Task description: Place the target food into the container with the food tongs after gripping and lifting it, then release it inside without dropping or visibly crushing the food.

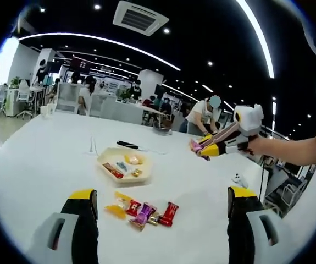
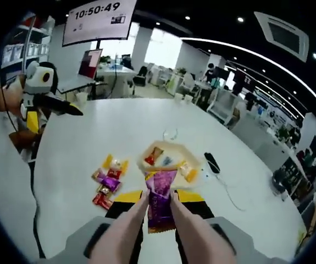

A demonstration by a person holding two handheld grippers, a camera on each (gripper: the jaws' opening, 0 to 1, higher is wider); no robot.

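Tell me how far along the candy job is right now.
Done: a few wrapped candies already lie in the tray. In hand: the right claw is shut on a purple candy, held up above the table and short of the tray. Left: carry it over the tray and release it, then the loose pile of candies beside the tray. The left claw is open.

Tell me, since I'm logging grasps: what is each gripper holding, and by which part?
The right gripper holds a purple candy wrapper between tong tips, gripped along its lower sides. The left gripper is open, holding nothing.
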